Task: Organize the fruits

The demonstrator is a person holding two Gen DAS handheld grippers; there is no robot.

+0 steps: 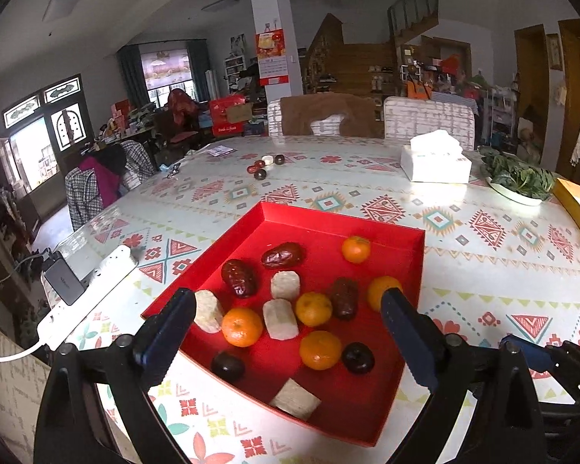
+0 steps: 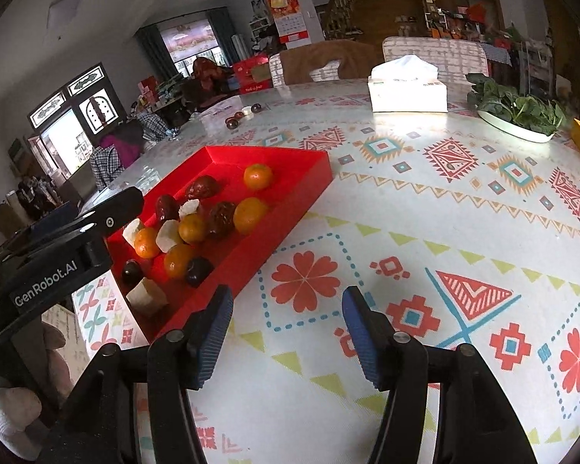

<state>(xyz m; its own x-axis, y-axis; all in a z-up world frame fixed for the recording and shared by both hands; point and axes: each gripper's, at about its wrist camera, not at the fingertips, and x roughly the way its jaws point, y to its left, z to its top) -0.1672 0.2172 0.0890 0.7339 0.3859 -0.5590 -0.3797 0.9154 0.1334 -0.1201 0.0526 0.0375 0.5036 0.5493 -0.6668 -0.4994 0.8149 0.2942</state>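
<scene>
A red tray (image 1: 410,266) lies on the patterned table and holds several small oranges (image 1: 242,326), red dates (image 1: 239,277), dark round fruits (image 1: 358,357) and pale cut chunks (image 1: 280,318). My left gripper (image 1: 290,332) is open and empty, hovering over the tray's near half, its fingers either side of the fruit. My right gripper (image 2: 286,336) is open and empty over bare tablecloth, just right of the tray (image 2: 305,189). The left gripper's body (image 2: 58,255) shows at the left of the right wrist view.
A white power strip (image 1: 92,294) with a charger lies left of the tray. A tissue box (image 1: 435,162), a plate of greens (image 1: 516,179) and a yellow box (image 1: 578,201) stand at the far right. A few more fruits (image 1: 261,168) sit at the far side. Chairs stand behind the table.
</scene>
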